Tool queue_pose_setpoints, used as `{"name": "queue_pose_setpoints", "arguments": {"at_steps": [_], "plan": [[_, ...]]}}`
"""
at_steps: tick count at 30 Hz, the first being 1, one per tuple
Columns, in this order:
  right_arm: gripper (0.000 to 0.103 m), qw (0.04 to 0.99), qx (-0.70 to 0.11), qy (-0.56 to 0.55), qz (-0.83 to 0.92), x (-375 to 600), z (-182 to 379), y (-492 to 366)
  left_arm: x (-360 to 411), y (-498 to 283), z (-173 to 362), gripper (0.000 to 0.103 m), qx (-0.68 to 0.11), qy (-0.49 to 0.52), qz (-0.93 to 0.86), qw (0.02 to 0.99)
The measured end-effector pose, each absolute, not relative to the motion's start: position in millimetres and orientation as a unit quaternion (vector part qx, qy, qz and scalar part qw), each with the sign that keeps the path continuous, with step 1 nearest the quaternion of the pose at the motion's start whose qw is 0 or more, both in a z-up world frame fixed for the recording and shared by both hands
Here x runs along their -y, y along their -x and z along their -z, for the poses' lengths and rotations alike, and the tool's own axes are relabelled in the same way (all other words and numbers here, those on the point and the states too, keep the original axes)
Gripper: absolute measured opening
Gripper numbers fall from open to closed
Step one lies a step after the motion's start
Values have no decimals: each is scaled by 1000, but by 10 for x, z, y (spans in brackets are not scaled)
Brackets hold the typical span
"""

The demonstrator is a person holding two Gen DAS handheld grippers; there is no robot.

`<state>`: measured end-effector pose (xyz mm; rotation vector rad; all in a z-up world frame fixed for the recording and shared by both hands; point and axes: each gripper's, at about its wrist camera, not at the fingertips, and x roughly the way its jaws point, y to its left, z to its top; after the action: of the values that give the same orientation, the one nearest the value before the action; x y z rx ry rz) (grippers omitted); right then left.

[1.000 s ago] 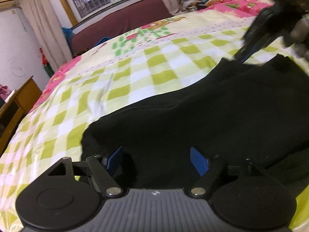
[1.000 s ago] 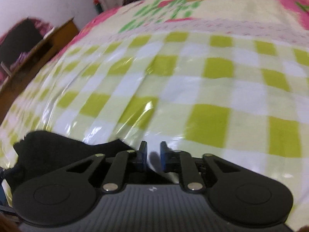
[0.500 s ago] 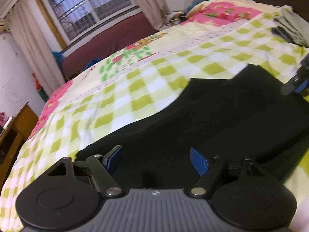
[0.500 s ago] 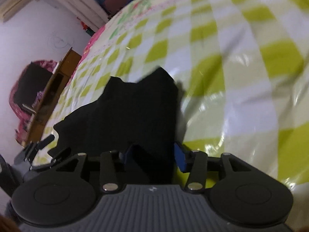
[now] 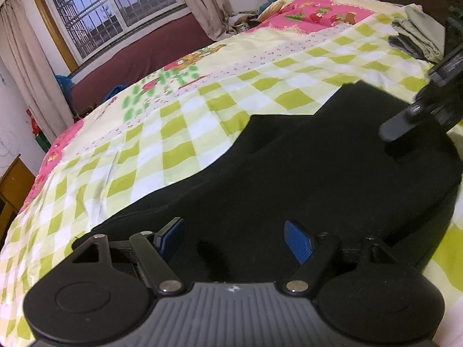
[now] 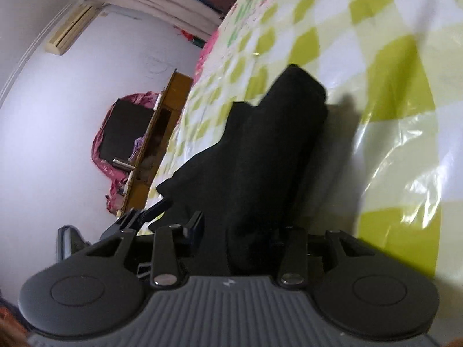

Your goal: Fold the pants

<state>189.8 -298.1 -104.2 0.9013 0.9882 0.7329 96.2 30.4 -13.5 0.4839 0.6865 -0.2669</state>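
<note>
Both tools, seemingly open, over black pants.

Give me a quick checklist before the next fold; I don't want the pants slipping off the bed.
1. Left gripper open: ok, jaws wide apart over the black pants.
2. Right gripper holding cloth: cannot tell, fabric hides one side.
3. Pants lying on the checked bedspread: ok.
4. Pants fully flat: not ok, a fold edge shows.
5. Folded clothes lie apart from the pants: ok.
</note>
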Motion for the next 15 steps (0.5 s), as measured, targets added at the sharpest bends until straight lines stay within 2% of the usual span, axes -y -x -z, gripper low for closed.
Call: {"name": "queue_pose_setpoints", "arguments": {"at_steps": [2,4,5,8,15], "plan": [[21,710,-450,-446,-306,2937,1198,-1941,-291,-998,168,90,-338,-233,127,903],[18,706,-450,-467,-285,2916,1175,-1895,-263,-1023,202,88,-343,-239,124,900],[16,703,-444,-477,-284,2928,1120,-1851,-243,-1030,216,85,-348,-241,123,898],[14,703,-421,-496,-289,3017,955,-1629,-165,-1000,204,75,-359,-231,141,893],[14,735,-420,-483,-225,3399,819,-1288,296,-860,207,68,-346,-220,210,888]]}}
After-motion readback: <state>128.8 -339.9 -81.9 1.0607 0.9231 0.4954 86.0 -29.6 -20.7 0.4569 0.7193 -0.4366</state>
